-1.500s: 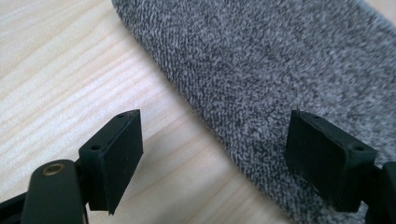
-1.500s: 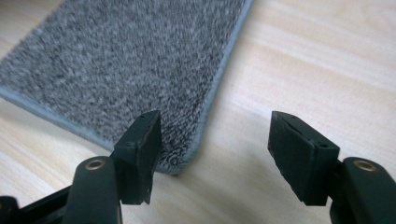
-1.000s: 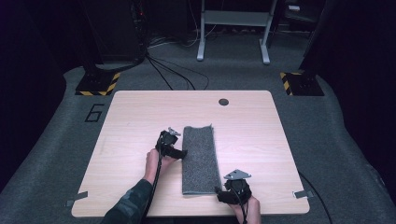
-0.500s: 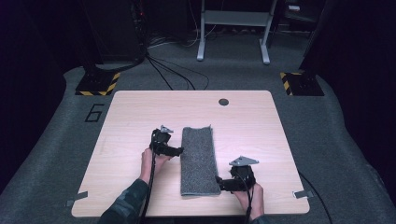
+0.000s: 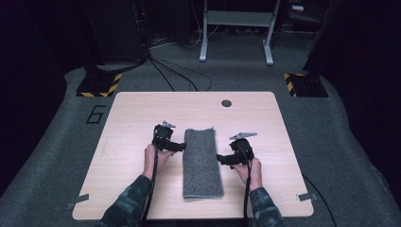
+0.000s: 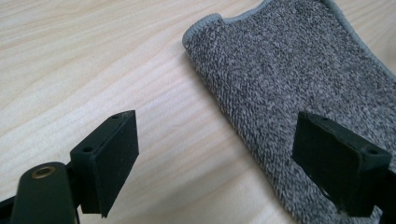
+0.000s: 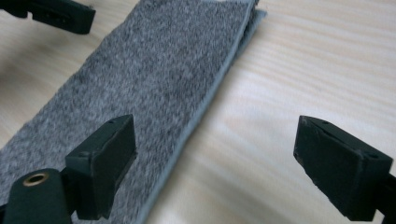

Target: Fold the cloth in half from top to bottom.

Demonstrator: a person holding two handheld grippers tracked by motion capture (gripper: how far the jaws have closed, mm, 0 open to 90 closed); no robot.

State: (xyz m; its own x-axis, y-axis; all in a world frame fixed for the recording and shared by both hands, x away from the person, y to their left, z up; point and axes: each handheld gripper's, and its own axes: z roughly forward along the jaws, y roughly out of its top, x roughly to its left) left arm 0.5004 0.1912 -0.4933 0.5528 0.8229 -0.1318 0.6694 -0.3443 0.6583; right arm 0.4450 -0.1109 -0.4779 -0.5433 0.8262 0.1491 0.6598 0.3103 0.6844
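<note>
There is one table [image 5: 127, 142], one grey towel [image 5: 202, 161], two claws and two hands. The towel is folded into a long strip. It lies flat in the middle of the table, running from near to far.

The left claw [image 5: 179, 146] sits just beside the left edge of the towel, toward its far end. Its jaws are spread wide with nothing between them. The left hand [image 5: 153, 155] holds it from the near side.

The right claw [image 5: 221, 159] sits just beside the right edge of the towel, about halfway along. Its jaws have just been opening and now stand spread wide, with nothing pinched. The right hand [image 5: 251, 171] holds it from the near side.

The high view shows the whole table, with one dark round hole [image 5: 226, 103] near its far edge, and both camouflage sleeves.

The left gripper view shows things up close: the towel's fuzzy loops [image 6: 289, 79], its rounded corner and the bare wood beside it. One jaw hangs over the wood and one over the towel.

The right gripper view shows the folded layers [image 7: 219, 88] along the towel's edge. At its top left corner, part of the left claw is in sight across the towel.
</note>
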